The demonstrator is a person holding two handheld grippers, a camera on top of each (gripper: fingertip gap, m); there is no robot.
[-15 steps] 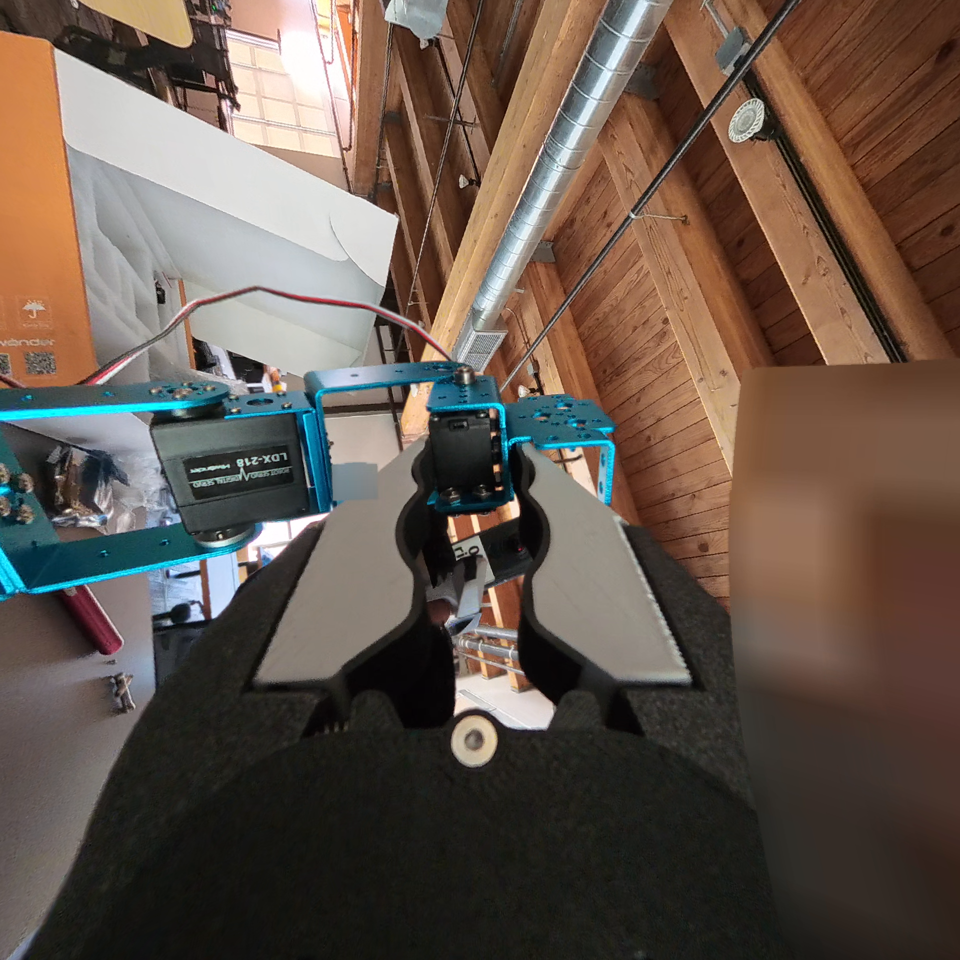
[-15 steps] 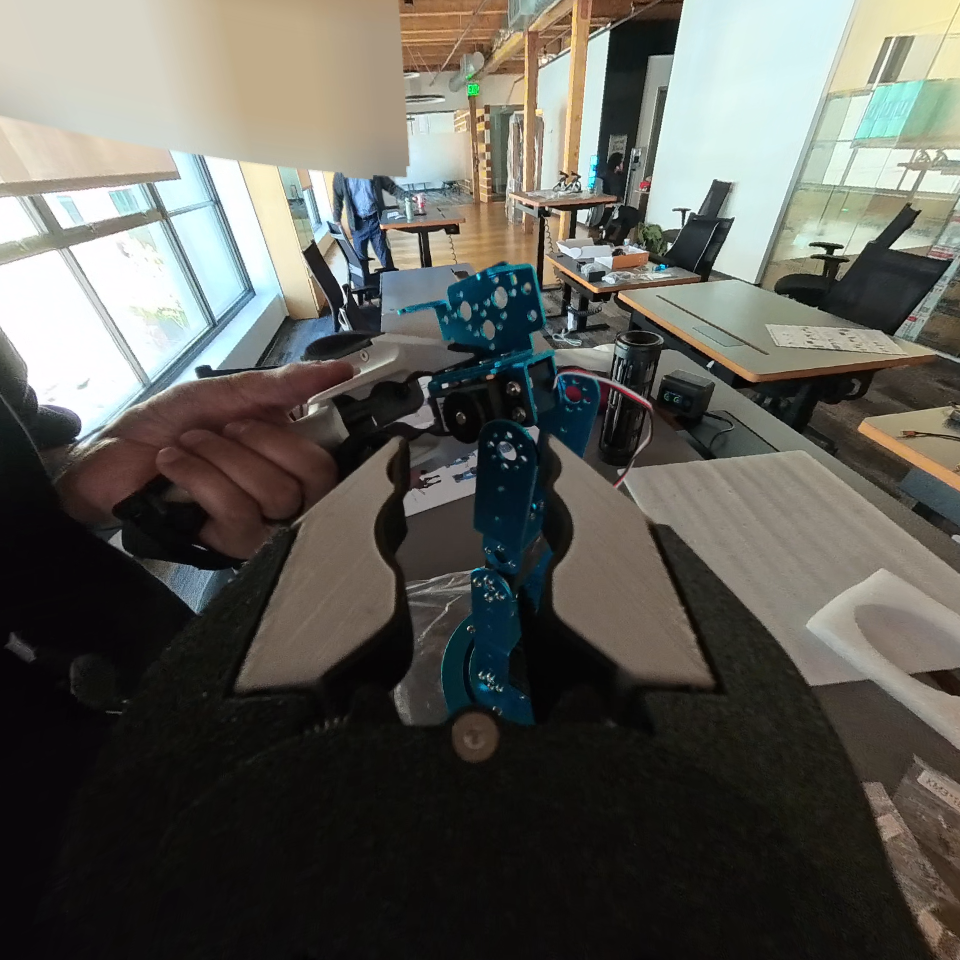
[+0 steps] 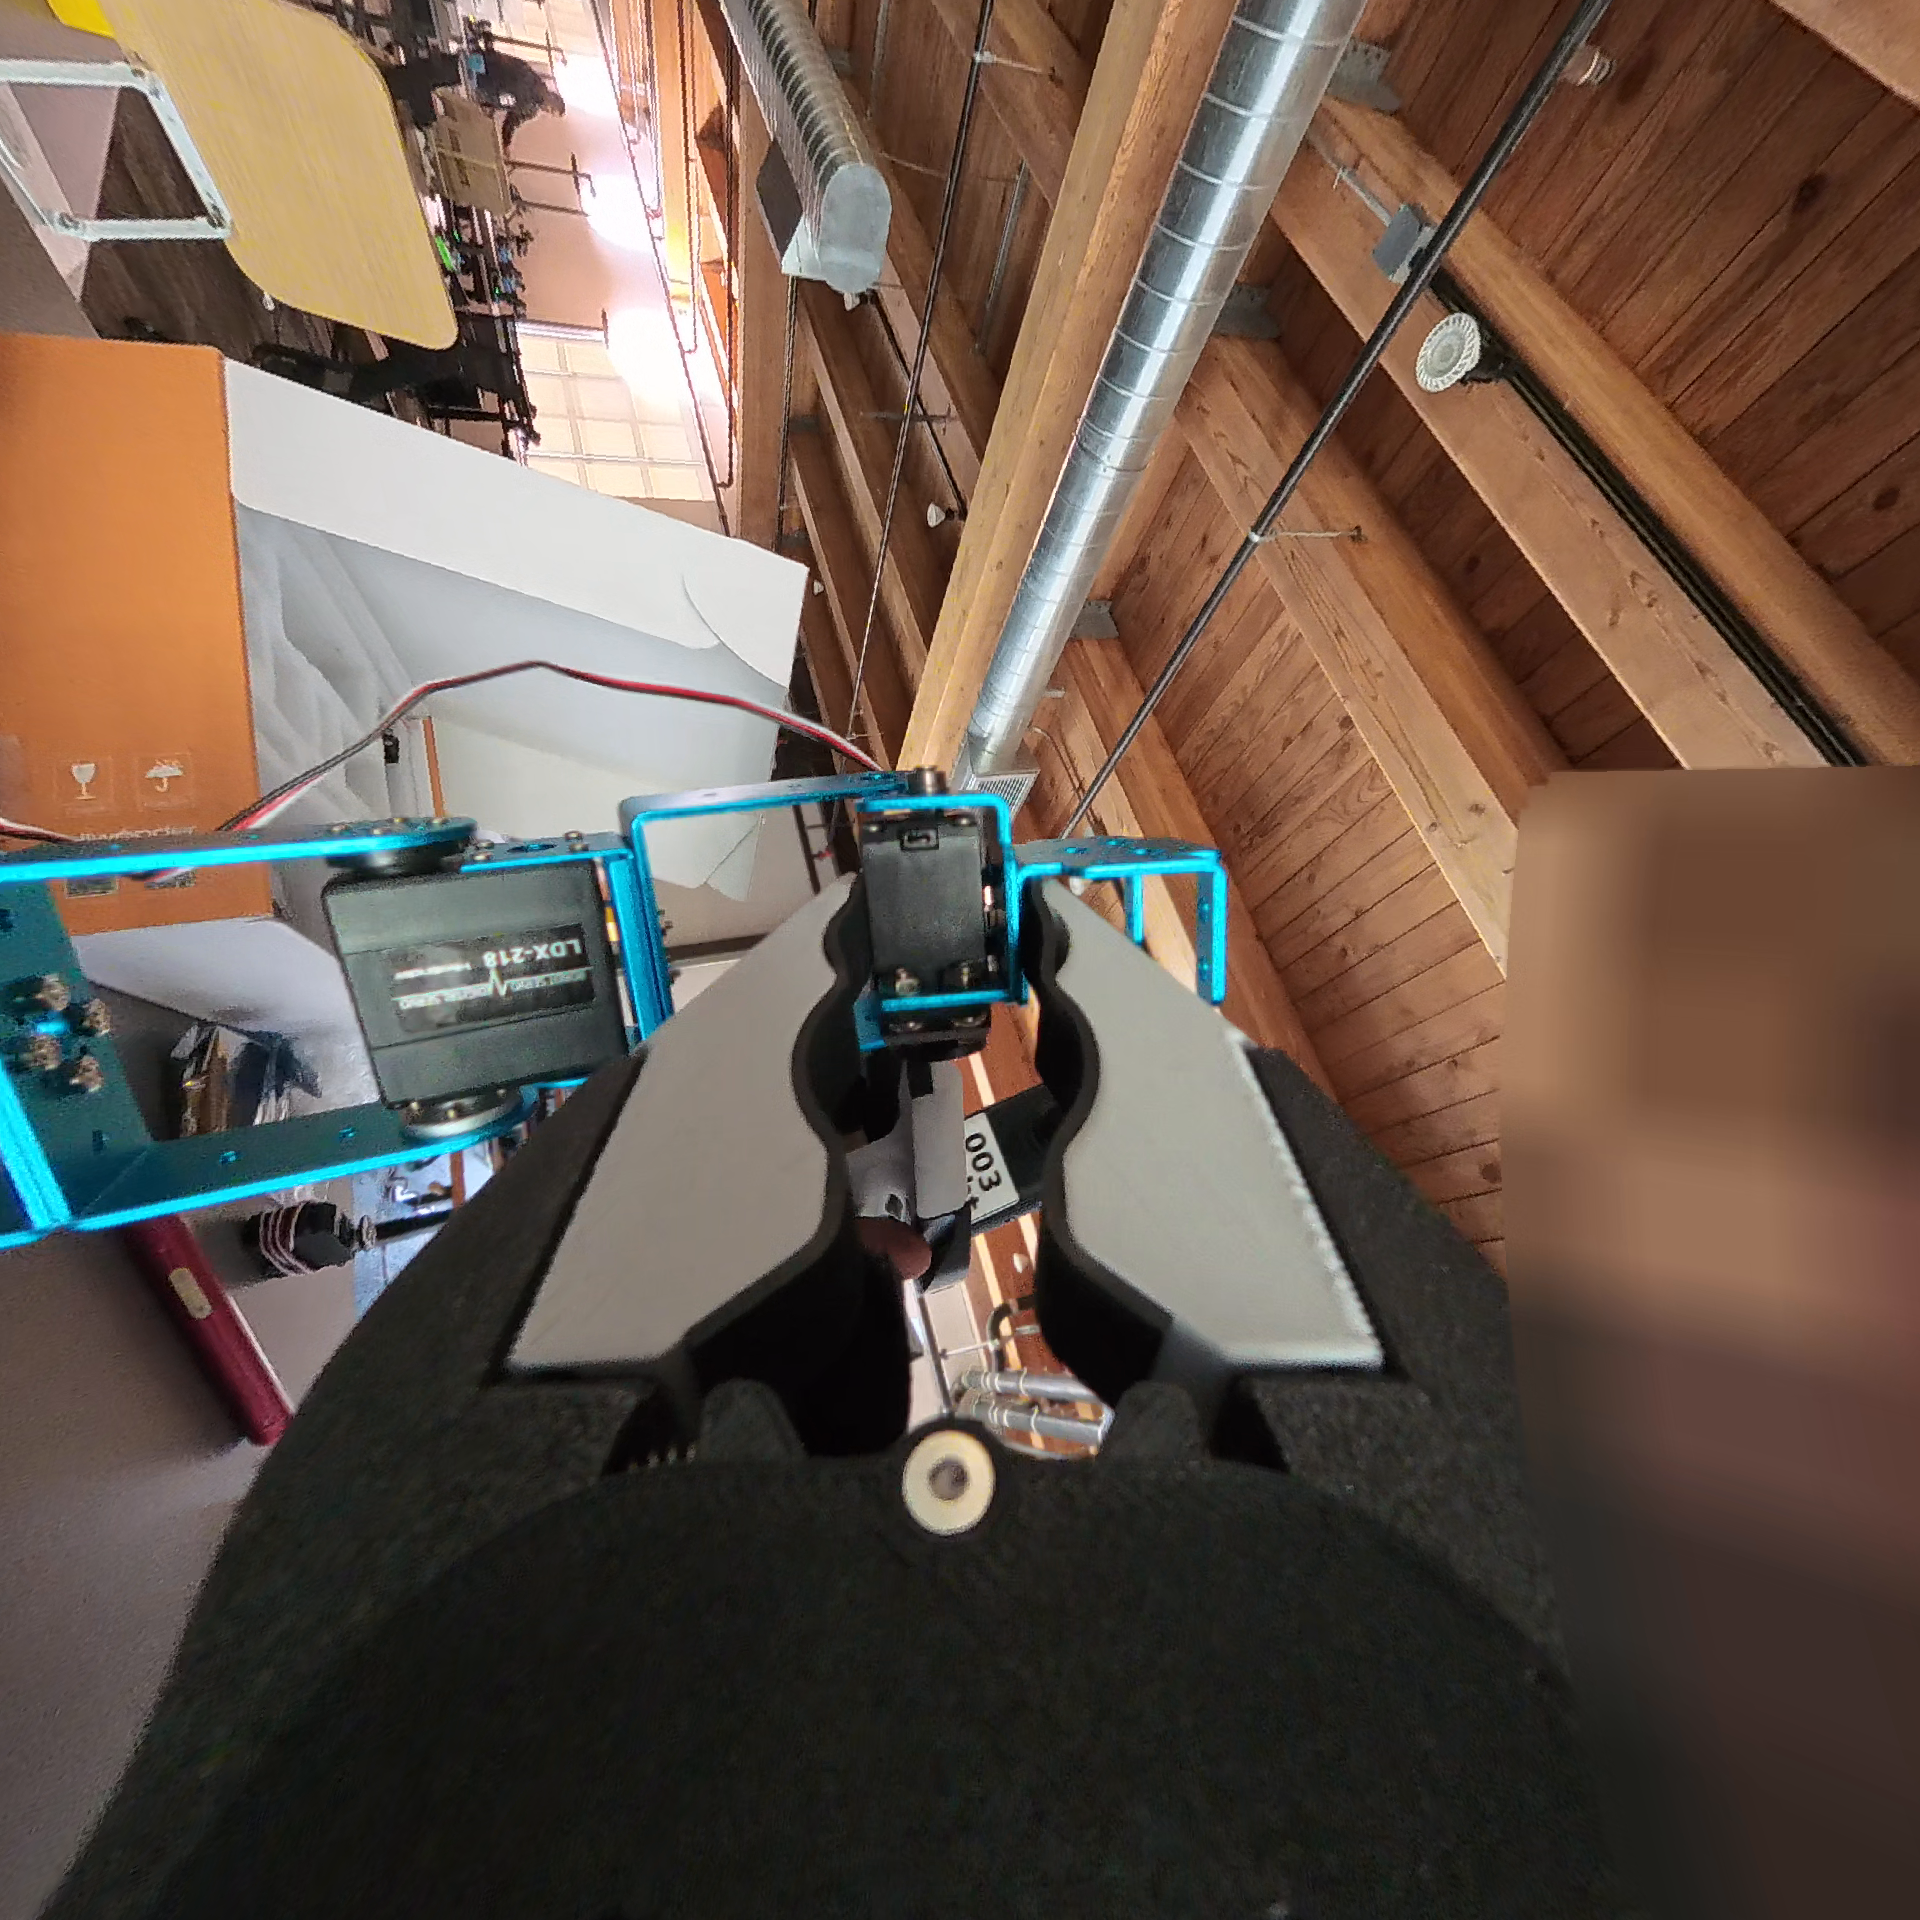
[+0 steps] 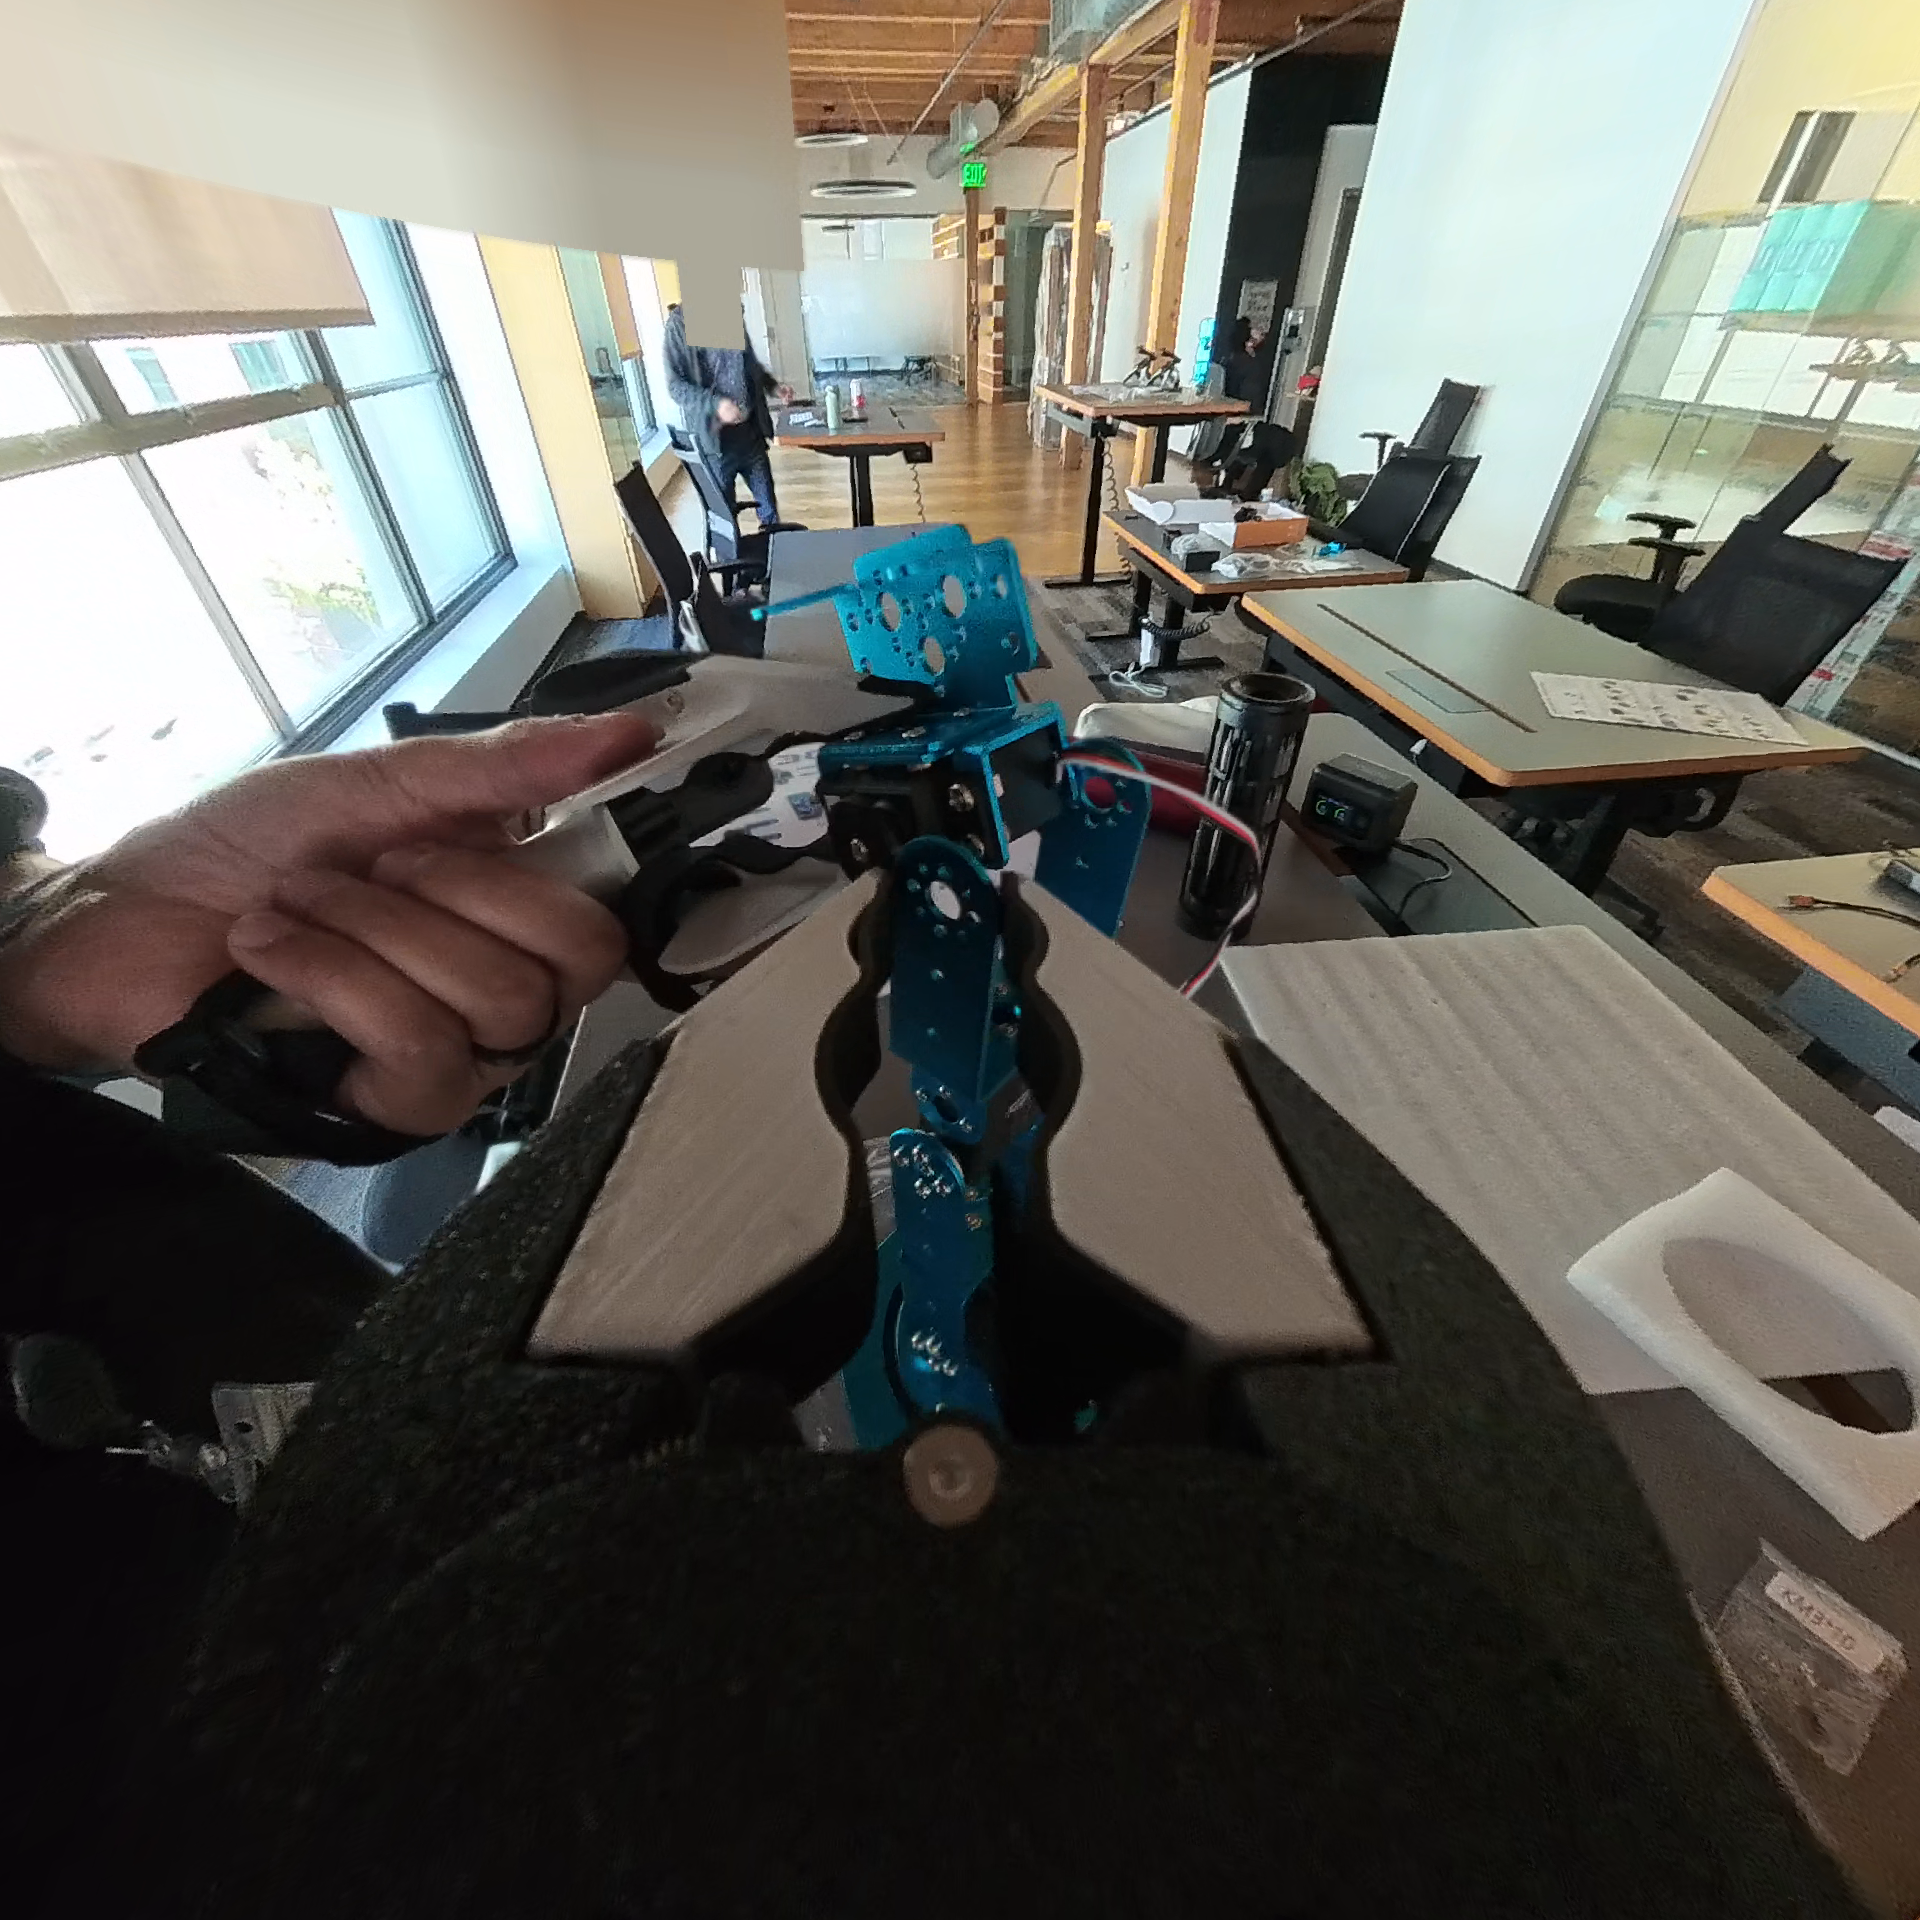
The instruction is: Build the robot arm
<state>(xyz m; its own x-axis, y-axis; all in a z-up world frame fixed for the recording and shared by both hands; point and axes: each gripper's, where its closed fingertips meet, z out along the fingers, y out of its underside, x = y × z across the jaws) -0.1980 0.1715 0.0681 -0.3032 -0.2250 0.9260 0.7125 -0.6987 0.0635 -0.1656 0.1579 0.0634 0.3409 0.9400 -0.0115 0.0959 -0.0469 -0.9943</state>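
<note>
Under wooden ceiling beams (image 3: 1299,644), grey desk (image 4: 1714,1558) holds white foam (image 4: 1538,1049).

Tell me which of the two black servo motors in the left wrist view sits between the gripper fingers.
The small black servo in the blue metal bracket, pinched at the tips of the left gripper. The larger labelled black servo sits off to the left, outside the fingers.

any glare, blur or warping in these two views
Left wrist view: straight ceiling beams bow from the wide lens; the blue servo arm is sharp; a blurred patch covers the right side. Right wrist view: windows blow out white; the hand and the blue arm are slightly soft.
</note>
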